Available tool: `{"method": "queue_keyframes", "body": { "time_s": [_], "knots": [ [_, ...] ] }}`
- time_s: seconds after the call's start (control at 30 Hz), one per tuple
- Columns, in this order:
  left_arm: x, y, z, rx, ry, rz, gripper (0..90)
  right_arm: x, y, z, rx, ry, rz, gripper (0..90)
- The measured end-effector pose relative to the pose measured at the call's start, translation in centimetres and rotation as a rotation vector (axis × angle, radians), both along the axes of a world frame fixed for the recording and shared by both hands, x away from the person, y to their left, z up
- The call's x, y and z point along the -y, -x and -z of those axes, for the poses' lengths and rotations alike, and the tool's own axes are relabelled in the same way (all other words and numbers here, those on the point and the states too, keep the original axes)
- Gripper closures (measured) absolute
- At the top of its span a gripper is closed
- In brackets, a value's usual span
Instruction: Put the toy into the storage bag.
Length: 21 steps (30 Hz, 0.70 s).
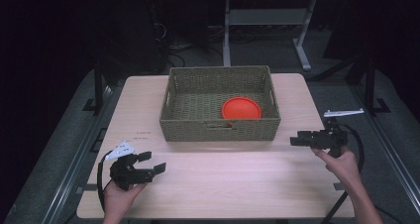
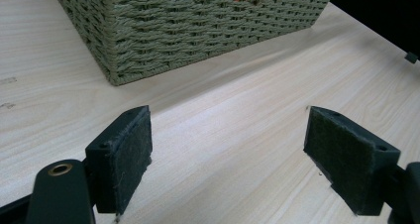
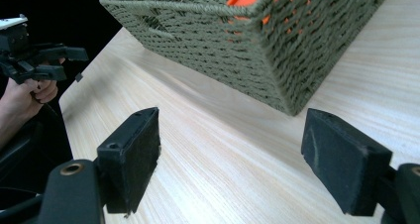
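Orange plate (image 1: 241, 108) lies flat inside the woven basket (image 1: 173, 125), toward its right front corner, mid-surface (image 1: 223, 179). Both grippers hold nothing: left gripper (image 1: 152, 163) jaws wide apart, low at the near left; right gripper (image 1: 296, 140) jaws wide apart, just off the basket's right front corner. Risks: right jaws clip the basket wall or rim and shove the basket; plate sits flat against the bottom, so jaws may skid off its thin edge.
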<state>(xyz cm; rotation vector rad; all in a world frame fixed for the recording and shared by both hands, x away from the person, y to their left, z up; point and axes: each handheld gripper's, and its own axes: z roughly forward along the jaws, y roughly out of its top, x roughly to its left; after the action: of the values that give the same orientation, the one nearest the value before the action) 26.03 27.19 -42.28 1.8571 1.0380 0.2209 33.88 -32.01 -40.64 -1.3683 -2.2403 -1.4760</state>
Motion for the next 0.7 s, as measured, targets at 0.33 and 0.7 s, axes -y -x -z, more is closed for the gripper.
{"method": "queue_keyframes", "body": {
  "time_s": [0.33, 0.7],
  "knots": [
    [-0.1, 0.0, 0.0, 0.004, 0.000, 0.002, 18.1, 0.4, 0.9, 1.2, -0.015, -0.001, 0.003, 22.1],
    [0.0, 0.0, 0.0, 0.001, 0.001, 0.000, 18.0, 0.4, 2.8, 3.8, -0.019, -0.035, 0.015, 23.3]
  ]
}}
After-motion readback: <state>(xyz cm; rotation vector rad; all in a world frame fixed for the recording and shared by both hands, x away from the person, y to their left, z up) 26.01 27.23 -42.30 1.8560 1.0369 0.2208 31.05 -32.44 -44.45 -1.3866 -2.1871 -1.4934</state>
